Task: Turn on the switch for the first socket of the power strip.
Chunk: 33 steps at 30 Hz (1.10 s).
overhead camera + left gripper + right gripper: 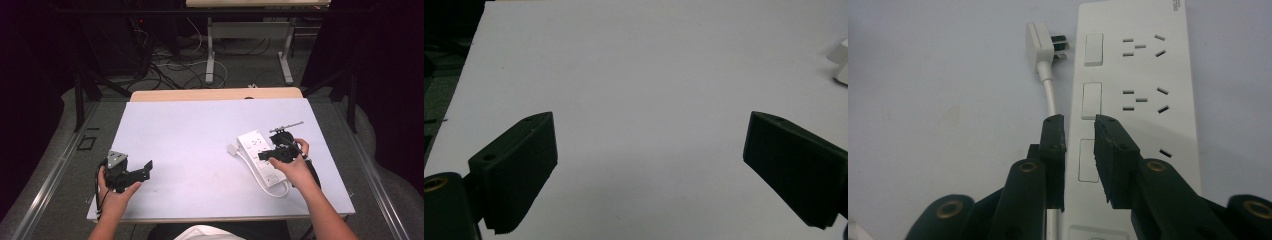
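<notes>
A white power strip (256, 144) (1138, 75) lies on the right part of the white mat (190, 130). Its white plug (233, 149) (1040, 42) rests beside it, prongs toward the strip, with the cord (1050, 100) running back under my jaws. My right gripper (263, 155) (1079, 122) hovers low over the strip's row of rocker switches. Its jaws stand a narrow gap apart and nothing is pinched between them. My left gripper (147, 167) (650, 120) is held over the bare mat at the front left, wide open and empty.
The cord loops off the strip's near end (280, 192), close to the mat's front edge. A strip of wooden tabletop (215, 94) shows behind the mat. Beyond it are floor cables (170, 65) and another table's legs (210, 50).
</notes>
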Motion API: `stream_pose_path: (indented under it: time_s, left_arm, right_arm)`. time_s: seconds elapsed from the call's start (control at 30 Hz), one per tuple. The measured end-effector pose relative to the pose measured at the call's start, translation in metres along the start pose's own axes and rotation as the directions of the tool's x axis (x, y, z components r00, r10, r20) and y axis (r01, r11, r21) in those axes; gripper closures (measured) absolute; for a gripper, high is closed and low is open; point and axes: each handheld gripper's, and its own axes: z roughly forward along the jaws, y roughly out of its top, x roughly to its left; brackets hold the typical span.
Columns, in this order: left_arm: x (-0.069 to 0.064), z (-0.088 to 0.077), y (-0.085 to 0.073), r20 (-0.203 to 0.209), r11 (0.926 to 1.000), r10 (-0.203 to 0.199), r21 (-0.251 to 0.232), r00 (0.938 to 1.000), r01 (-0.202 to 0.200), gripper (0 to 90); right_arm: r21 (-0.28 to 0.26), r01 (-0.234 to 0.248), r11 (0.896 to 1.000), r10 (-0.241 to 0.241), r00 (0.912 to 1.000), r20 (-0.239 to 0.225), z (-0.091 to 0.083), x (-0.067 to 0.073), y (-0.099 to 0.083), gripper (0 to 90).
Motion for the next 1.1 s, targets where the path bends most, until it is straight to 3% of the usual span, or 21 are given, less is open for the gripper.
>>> stream_pose_path:
  time_s: [0.37, 0.5, 0.9, 1.1]
  left_arm:
    - [-0.001, 0.001, 0.0, 0.002, 0.9998, 0.012, 0.014, 0.9999, -0.012, 4.6]
    - [-0.002, 0.001, 0.0, -0.001, 0.9998, 0.013, 0.014, 0.9999, -0.013, 3.3]
    - [0.0, 0.002, 0.0, 0.001, 0.9999, 0.009, 0.01, 1.0, -0.009, 0.2]
    - [0.002, 0.003, -0.001, 0.001, 0.9997, 0.007, 0.023, 1.0, -0.007, 0.1]
  right_arm:
    - [-0.014, 0.025, 1.0, -0.025, 0.9996, -0.016, -0.006, -0.004, -0.011, 63.5]
    - [-0.034, 0.063, 0.997, -0.063, 0.9979, 0.019, -0.009, -0.004, -0.018, 57.1]
    - [-0.097, 0.06, 0.993, -0.058, 0.998, 0.026, -0.013, -0.012, -0.038, 41.4]
    - [-0.144, 0.101, 0.984, -0.091, 0.9927, 0.079, -0.02, -0.016, -0.045, 35.8]
